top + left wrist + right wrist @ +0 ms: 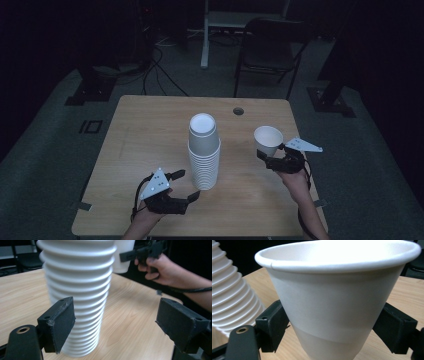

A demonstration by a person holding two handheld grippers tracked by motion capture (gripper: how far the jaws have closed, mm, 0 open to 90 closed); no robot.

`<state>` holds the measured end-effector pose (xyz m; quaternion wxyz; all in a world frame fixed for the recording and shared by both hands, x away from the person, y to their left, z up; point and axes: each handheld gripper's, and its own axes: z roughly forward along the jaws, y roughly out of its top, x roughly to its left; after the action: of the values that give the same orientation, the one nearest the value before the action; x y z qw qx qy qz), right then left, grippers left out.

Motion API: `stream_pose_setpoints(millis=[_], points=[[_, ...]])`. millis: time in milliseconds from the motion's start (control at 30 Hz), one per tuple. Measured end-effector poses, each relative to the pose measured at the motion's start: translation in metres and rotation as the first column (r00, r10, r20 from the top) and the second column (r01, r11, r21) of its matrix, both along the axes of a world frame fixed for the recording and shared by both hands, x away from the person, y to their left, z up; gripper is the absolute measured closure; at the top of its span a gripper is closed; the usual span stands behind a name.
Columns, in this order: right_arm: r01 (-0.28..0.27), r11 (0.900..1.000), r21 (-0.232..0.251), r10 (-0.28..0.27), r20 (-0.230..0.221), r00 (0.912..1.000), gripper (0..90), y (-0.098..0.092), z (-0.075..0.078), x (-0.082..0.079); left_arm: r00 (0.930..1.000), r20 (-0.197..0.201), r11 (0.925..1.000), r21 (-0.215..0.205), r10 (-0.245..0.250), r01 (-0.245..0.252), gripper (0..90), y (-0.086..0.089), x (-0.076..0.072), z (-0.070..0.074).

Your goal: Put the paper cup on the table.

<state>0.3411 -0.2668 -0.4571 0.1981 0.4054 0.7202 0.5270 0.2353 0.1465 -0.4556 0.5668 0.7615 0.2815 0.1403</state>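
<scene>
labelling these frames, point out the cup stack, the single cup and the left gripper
cup stack (204, 160), high view, ribbed side of the stack
single cup (337, 312), right gripper view, its outer wall
left gripper (186, 185), high view, midway between its fingers

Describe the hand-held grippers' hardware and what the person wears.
Both hand-held grippers, left and right, are black, with two blocky flat-faced jaws. Each carries a grey triangular plate; the left's shows pale dots. A black cable trails along the right forearm. Forearms bare, no sleeves.

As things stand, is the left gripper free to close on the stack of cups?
Probably yes: the left gripper is open beside the cup stack, nothing between them; the stack is offset toward one of its fingers.
</scene>
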Motion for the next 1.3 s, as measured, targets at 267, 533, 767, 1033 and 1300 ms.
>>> stream_pose_setpoints(millis=[267,533,767,1033,1300], points=[[0.019,1.0,-0.007,-0.019,0.011,0.9998,17.8,0.007,-0.004,0.016,0.9946,-0.056,0.9962,0.016,0.087,-0.086,9.7,0.028,0.014,-0.022],[0.063,0.998,0.011,-0.063,0.007,0.998,17.7,0.012,-0.017,0.035,0.9767,-0.102,0.981,0.064,0.189,-0.183,2.3,0.058,0.029,-0.042],[0.096,0.995,-0.021,-0.096,-0.004,0.9954,17.7,0.016,-0.028,0.05,0.9554,-0.117,0.9582,0.127,0.271,-0.257,1.5,0.079,0.041,-0.057],[0.114,0.993,-0.035,-0.115,-0.005,0.9934,17.7,0.024,-0.038,0.061,0.9236,-0.171,0.932,0.183,0.343,-0.313,0.2,0.097,0.046,-0.075],[0.126,0.992,-0.027,-0.126,0.01,0.992,17.7,0.034,-0.044,0.072,0.8777,-0.172,0.8882,0.201,0.447,-0.413,0.2,0.11,0.047,-0.084]])
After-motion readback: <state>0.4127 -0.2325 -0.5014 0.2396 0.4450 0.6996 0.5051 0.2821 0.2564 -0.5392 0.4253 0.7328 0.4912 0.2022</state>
